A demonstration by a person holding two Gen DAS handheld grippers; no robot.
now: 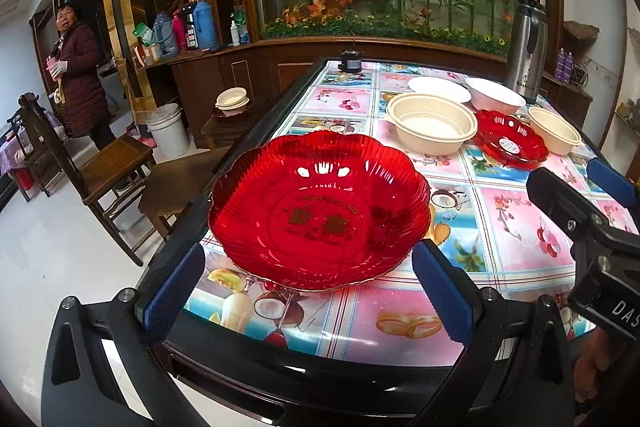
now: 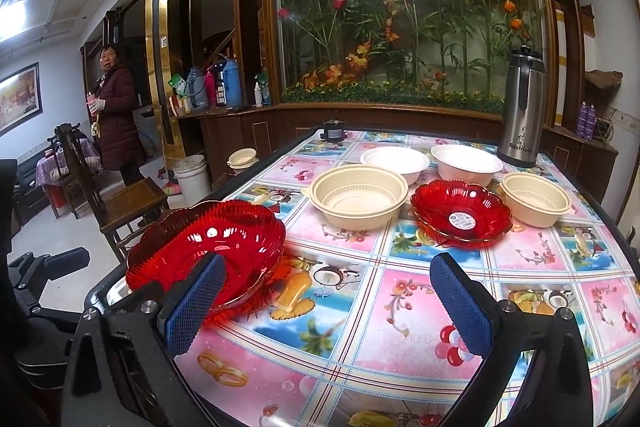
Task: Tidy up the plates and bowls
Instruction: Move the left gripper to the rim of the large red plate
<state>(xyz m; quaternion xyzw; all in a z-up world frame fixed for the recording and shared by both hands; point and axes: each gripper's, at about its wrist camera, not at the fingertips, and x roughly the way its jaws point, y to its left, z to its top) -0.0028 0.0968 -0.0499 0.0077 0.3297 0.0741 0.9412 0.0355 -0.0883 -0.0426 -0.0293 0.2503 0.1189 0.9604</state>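
Glossy vinyl cloth printed with fruit, flowers and rings in pink and blue squares covers the bench (image 2: 400, 291), which has a dark raised rim. Landmark for all positions: large red plate (image 1: 320, 211).

Large red plate: translucent red plastic, ribbed and scalloped like a flower, thin gold edge, gold lettering in the flat centre. It sits on the bench at the near left corner.

Beyond the large red plate, toward the far right:
- cream bowl (image 2: 358, 195), matte, round, stepped inner wall, wide rim.
- small red plate (image 2: 462, 214), same ribbed red plastic, white sticker in its centre, just beside the cream bowl.
- small cream bowl (image 2: 536, 199), beside the small red plate.
- two white bowls (image 2: 466, 159), smooth and shallow, farthest back.
- steel flask (image 2: 520, 111), brushed metal, black lid, at the far right corner.

Left claw (image 1: 308, 291): blue textured pads spread wide apart, holding nothing. The large red plate lies just ahead of it, its near rim between the two fingers; contact cannot be told.

Right claw (image 2: 328, 297): pads likewise wide apart, over bare cloth. The large red plate lies to its left, partly behind the left pad in the right wrist view.
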